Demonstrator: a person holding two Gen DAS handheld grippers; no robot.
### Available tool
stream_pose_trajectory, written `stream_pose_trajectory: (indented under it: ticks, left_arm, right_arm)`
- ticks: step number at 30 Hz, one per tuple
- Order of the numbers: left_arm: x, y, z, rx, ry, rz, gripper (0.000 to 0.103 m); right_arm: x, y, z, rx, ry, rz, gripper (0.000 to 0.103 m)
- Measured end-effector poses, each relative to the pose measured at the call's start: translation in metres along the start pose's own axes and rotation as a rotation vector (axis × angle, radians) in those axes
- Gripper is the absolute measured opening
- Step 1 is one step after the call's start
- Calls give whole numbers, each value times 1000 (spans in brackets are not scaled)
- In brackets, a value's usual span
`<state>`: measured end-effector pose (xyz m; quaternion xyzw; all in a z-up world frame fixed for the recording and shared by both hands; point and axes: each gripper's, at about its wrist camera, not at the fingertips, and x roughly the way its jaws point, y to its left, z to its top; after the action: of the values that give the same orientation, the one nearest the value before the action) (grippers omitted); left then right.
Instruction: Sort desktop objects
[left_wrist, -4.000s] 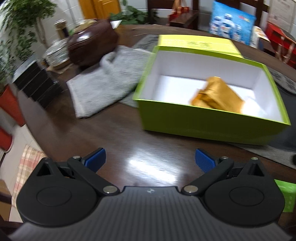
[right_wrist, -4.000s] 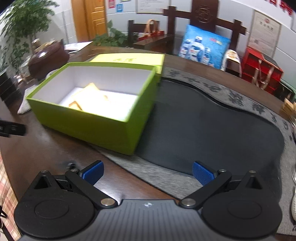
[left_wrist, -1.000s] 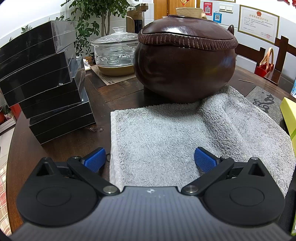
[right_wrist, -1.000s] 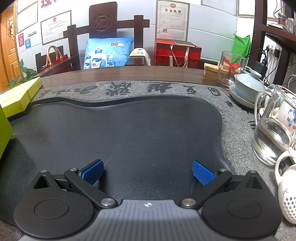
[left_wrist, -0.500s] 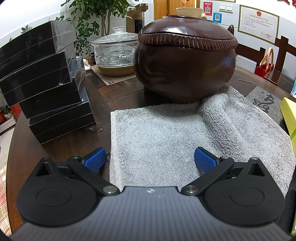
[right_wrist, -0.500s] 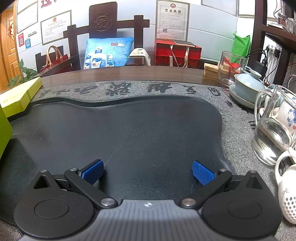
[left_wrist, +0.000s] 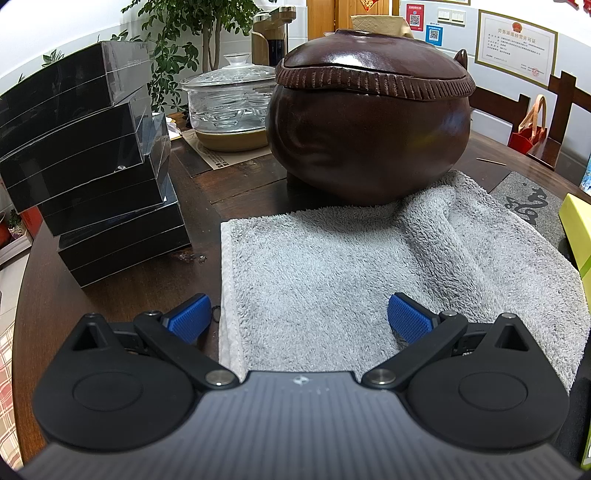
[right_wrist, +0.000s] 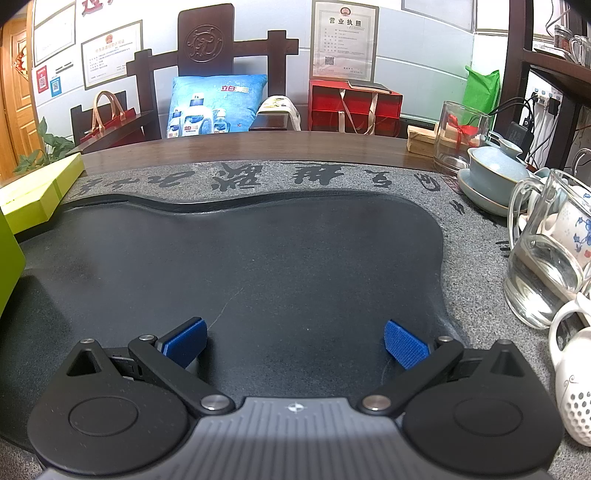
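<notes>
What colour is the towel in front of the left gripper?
Grey, a fluffy towel lying flat before the brown lidded pot; it shows best in the left wrist view.

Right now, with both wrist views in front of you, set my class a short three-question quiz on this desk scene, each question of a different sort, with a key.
1. True or false: the left gripper is shut on the grey towel.
2. Multiple choice: what stands directly behind the towel? A) a stack of black boxes B) a brown lidded pot C) a glass pitcher
3. Fill in: the right gripper hovers open over the dark stone ____.

Key
1. False: its jaws stand wide apart, empty.
2. B: the brown lidded pot; the stack of black boxes is off to the left.
3. tea tray.
</notes>
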<state>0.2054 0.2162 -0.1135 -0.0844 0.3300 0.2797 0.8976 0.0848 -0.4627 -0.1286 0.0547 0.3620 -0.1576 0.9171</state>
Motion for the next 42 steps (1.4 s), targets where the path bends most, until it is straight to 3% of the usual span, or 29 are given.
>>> stream_pose_trajectory:
  ticks: [42]
  left_arm:
    - [0,-1,1,0,0,0,103]
  right_arm:
    - [0,0,0,0,0,0,103]
